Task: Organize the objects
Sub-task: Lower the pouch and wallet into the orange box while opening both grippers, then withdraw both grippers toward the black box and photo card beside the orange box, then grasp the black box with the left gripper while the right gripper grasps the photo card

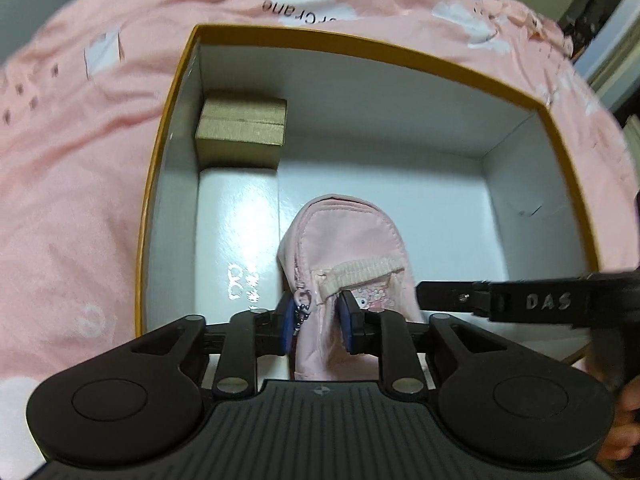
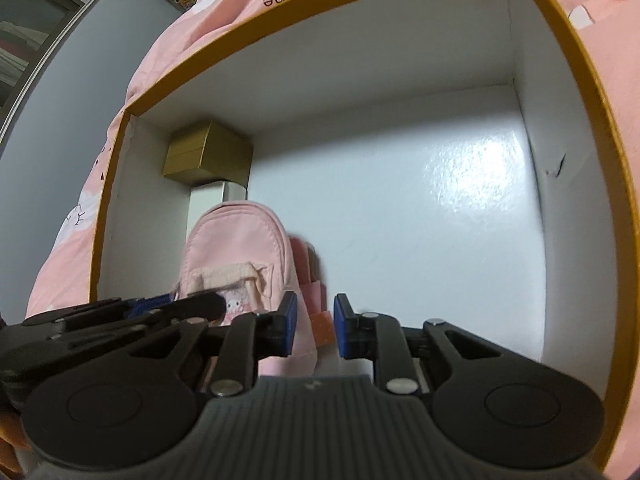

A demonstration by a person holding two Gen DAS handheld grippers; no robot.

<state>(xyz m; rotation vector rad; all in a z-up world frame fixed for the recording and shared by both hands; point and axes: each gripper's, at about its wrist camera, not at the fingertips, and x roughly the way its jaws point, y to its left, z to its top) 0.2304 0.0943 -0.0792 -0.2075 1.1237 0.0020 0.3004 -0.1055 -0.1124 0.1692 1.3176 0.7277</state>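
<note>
Two black hand-held grippers reach into one box. The left gripper (image 1: 316,322) pinches the small pink fabric backpack (image 1: 344,248) between its blue pads, low above the box floor. The right gripper (image 2: 315,330) stands partly open, holding nothing, its jaws beside the backpack's strap. Farther in, a gold cardboard cube (image 1: 242,132) sits on a flat white glossy carton (image 1: 236,240) in the corner of the yellow-rimmed white box (image 1: 360,46). Beyond lies a pink printed bedsheet (image 1: 80,152).
</note>
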